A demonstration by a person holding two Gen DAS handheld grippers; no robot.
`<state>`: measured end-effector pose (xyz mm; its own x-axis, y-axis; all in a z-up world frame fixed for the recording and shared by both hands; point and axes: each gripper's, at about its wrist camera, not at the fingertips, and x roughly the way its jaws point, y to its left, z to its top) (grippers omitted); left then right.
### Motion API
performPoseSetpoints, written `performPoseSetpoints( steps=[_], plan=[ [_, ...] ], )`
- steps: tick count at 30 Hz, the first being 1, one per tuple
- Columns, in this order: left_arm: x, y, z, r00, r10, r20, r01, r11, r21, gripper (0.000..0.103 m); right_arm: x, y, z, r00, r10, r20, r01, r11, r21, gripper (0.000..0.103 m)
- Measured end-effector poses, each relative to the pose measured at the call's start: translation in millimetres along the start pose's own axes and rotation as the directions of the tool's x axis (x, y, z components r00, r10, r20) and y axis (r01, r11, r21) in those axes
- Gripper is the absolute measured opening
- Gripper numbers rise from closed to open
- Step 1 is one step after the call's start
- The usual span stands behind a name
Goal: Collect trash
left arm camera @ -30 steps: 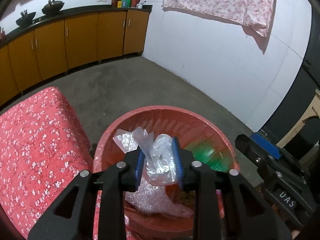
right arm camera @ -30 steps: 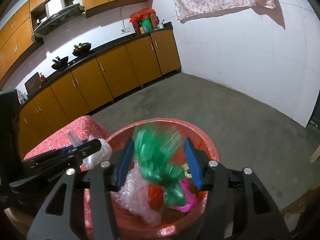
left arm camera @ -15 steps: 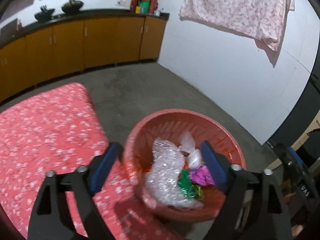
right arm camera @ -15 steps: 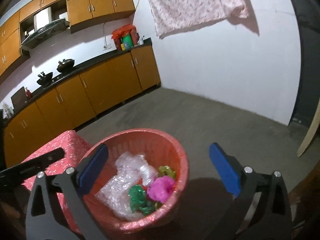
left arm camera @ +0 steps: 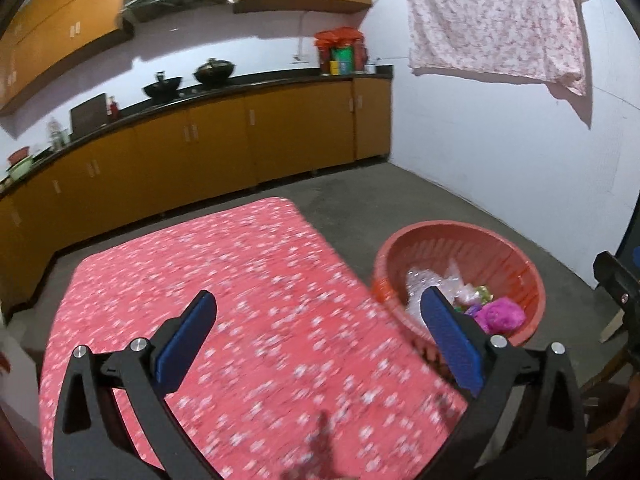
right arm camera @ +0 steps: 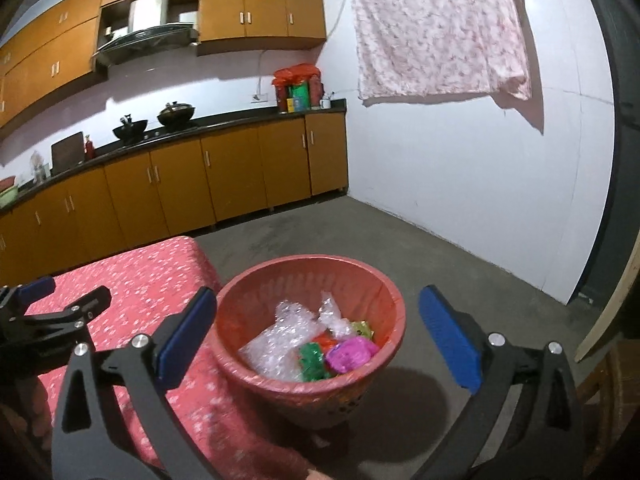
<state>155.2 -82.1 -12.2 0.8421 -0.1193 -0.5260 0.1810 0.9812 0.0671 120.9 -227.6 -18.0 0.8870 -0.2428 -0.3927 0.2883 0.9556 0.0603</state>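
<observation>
A red plastic basket (right arm camera: 384, 292) stands on the floor beside the table and holds clear bubble wrap (right arm camera: 280, 338), a green wrapper (right arm camera: 312, 360) and a pink wrapper (right arm camera: 352, 356). It also shows in the left wrist view (left arm camera: 516, 256), with the pink wrapper (left arm camera: 502, 316) inside. My right gripper (right arm camera: 318, 338) is open and empty, above and in front of the basket. My left gripper (left arm camera: 320, 340) is open and empty over the table with the red floral cloth (left arm camera: 240, 280). The left gripper also shows at the left edge of the right wrist view (right arm camera: 60, 312).
Orange kitchen cabinets (right arm camera: 180, 184) with a dark countertop run along the far wall. A pink floral cloth (right arm camera: 436, 28) hangs on the white wall at the right. Grey concrete floor (right arm camera: 460, 280) surrounds the basket. A wooden board (right arm camera: 608, 300) leans at the right edge.
Both grippers opened and dropped the bubble wrap and green wrapper into the basket. Both then pulled back and up; the left one swung left over the table.
</observation>
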Motion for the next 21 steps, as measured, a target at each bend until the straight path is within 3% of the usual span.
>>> performPoseSetpoints(
  steps=[12,21],
  plan=[
    [-53,46,-36,0.993,0.118,0.022,-0.116,0.991,-0.061,0.101,-52,30,-21,0.999,0.032,0.017,-0.031,0.997,-0.077,0.099],
    [-90,66,-55,0.989,0.129,0.075,-0.123,0.989,-0.084,0.101,-74,40,-31,0.998,0.061,0.021,-0.059,0.993,-0.098,0.099]
  ],
)
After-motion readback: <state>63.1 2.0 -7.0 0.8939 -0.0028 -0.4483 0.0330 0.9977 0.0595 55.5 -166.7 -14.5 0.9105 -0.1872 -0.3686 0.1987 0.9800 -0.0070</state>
